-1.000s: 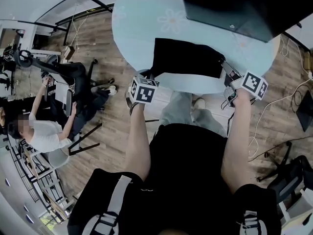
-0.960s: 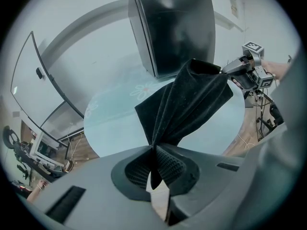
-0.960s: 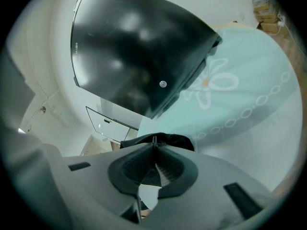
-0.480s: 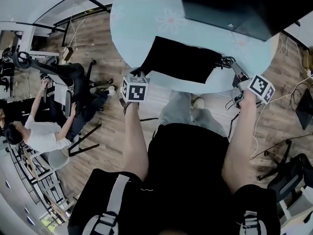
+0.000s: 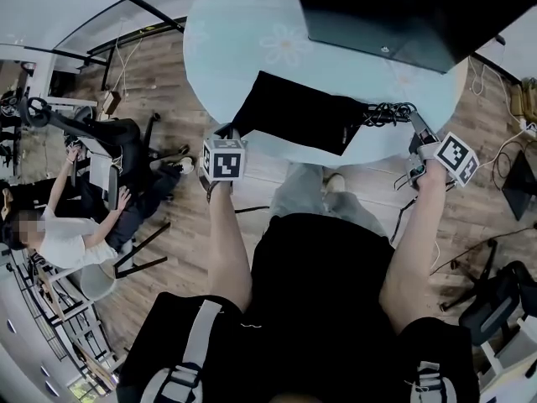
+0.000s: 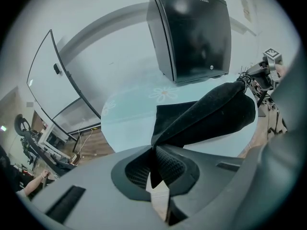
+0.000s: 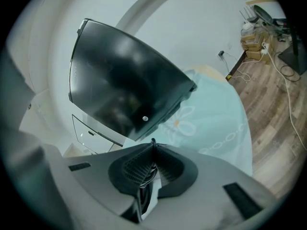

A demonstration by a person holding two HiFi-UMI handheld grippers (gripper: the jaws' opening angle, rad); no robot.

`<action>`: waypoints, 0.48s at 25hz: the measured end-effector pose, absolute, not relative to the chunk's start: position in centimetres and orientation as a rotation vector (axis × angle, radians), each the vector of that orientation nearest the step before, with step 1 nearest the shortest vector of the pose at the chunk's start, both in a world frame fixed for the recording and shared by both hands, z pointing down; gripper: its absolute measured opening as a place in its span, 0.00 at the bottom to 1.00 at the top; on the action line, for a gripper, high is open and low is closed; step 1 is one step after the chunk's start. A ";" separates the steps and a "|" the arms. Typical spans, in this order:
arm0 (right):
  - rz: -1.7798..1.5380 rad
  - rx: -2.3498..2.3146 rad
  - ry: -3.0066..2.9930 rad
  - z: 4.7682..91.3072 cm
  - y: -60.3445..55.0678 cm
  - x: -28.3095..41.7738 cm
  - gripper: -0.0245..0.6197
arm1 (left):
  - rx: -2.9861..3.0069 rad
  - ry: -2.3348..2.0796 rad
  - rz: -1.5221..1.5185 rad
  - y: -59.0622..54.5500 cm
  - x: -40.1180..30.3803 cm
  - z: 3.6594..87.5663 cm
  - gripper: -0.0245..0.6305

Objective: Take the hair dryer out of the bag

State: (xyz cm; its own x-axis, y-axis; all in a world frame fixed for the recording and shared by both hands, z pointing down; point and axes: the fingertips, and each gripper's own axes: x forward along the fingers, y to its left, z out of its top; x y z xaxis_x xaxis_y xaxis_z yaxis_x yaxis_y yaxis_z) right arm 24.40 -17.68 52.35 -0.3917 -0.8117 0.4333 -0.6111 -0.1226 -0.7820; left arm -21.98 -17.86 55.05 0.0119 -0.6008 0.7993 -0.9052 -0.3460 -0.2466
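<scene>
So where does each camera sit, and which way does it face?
Head view: on the person's head, facing steeply down at the round pale-blue flowered table; forearms, torso show.
Left gripper view: rides the left gripper, jaws shut on the black fabric bag.
Right gripper view: rides the right gripper, jaws pinching a thin black cord.
All share the table.

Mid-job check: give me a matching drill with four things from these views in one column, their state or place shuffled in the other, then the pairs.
Things:
1. left hand-held gripper
2. right hand-held gripper
3. black bag
4. large black box

State or place:
A. stands at the round table's far side
B. shut on a thin black cord
C. stretched over the table between both hand-held grippers
D. shut on the bag's fabric

Pairs: 1-D, 2-B, 3-C, 4-A
</scene>
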 end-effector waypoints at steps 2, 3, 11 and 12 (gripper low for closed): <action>-1.517 -1.621 1.933 52.1 -17.8 24.8 0.06 | 1.966 -1.557 1.255 -18.1 -22.0 54.7 0.07; -1.512 -1.625 1.931 52.0 -17.9 24.9 0.06 | 1.969 -1.560 1.254 -18.2 -22.1 54.6 0.07; -1.423 -1.655 1.935 50.2 -18.9 25.9 0.06 | 1.909 -1.659 1.232 -18.3 -25.2 53.6 0.07; -1.412 -1.661 1.934 49.9 -19.1 26.1 0.06 | 1.898 -1.670 1.227 -18.3 -25.8 53.5 0.07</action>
